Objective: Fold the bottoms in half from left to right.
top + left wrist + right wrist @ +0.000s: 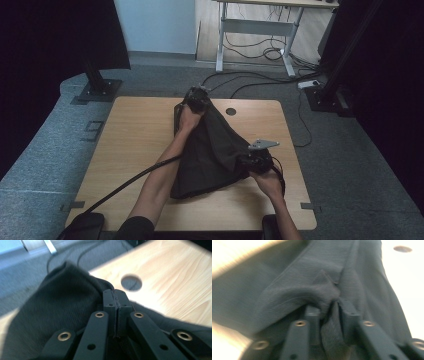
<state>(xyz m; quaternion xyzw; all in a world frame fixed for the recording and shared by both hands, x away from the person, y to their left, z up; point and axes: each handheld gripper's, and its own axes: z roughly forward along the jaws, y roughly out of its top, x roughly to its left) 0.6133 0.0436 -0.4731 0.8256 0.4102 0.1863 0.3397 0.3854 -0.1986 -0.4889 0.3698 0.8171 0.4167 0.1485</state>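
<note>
Pressed together with only a thin seam between them, the jaws of the left gripper (pixel 115 296) pinch an edge of the dark cloth (pixel 60 312). In the left gripper view the fabric bunches up on the left of the jaws and rises above their tips, while a lower fold runs off to the right beneath them. Beyond the tips lies the wooden table (pixel 175 275), with a round cable hole (pixel 131 282) just past the jaws and a little to their right.

The right gripper (pixel 331 312) has its jaws a little apart, and a thick gather of the same cloth (pixel 294 282) fills the gap between them. In the right gripper view a wad of fabric hangs down through the gap and bulges above the tips, so the pads are clamped on it rather than standing free. From the jaws the cloth stretches away in long folds toward the far side, and the picture is blurred.

In the high view the left gripper (pixel 196 96) sits at the far end of the cloth (pixel 210 155), near the table's back edge, and the right gripper (pixel 257 160) grips it at the near right side. Between the two sets of jaws the fabric is drawn into a taut ridge, lifted off the table (pixel 135 130) there, while its lower left part lies spread on the wood. The grey three-cornered plate (pixel 263 144) tops the right gripper, and a black cable (pixel 130 181) trails along the left forearm (pixel 160 175) toward the near edge.
</note>
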